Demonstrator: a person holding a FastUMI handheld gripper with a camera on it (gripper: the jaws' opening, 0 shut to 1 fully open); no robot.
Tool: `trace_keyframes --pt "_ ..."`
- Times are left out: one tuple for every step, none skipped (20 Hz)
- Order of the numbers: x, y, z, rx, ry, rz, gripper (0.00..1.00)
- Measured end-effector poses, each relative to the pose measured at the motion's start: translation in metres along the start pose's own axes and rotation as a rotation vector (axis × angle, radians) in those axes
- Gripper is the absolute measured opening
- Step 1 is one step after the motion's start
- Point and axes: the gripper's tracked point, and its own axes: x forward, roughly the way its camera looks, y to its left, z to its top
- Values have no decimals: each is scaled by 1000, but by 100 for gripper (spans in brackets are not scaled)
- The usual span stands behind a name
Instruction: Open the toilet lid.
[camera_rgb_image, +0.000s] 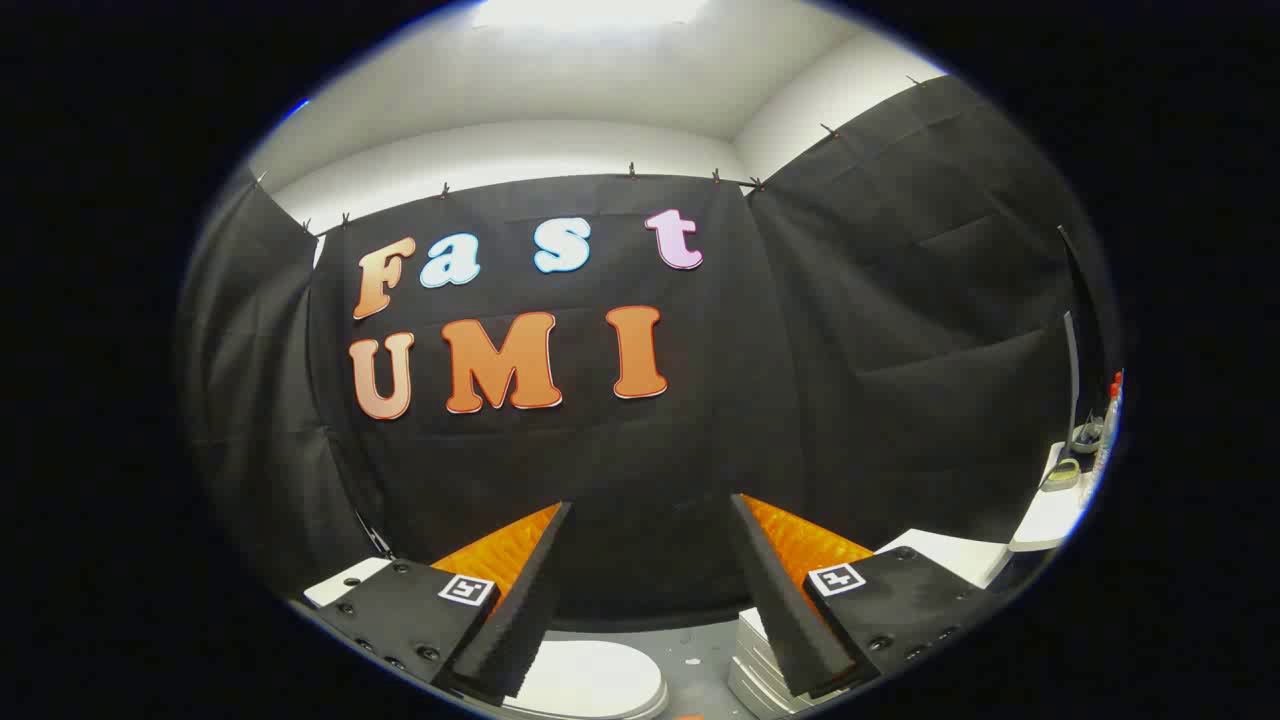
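My gripper (650, 512) is held high and stands open, with nothing between its two orange-and-black fingers (520, 590). Far below, by the left finger, a white rounded toilet lid (590, 680) lies flat and closed; I see only part of it. The fingers are well above it and touch nothing. Beyond them hangs the black cloth wall.
A stack of white ridged pieces (755, 670) sits on the grey floor below the right finger. A white ledge (1050, 505) to the right carries small items and a bottle with a red cap (1110, 420). White box edges (955, 550) show behind both fingers.
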Motion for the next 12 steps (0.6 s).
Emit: trace_keyframes --pt "1 0 0 -1 1 7 98" --pt "2 2 1 -3 3 14 98" --pt "2 4 3 -2 -1 20 98" --pt "3 5 3 1 -7 25 98" --pt "3 5 1 0 -7 31 98" --pt "4 6 -2 -1 2 35 98" --pt "6 6 -5 3 10 39 98" --pt "6 8 -7 8 11 47 98" --pt "5 9 -8 13 11 54 98" --pt "5 9 -11 16 10 56 98" --pt "4 7 -14 18 8 53 98" --pt "3 4 -17 18 8 45 98"
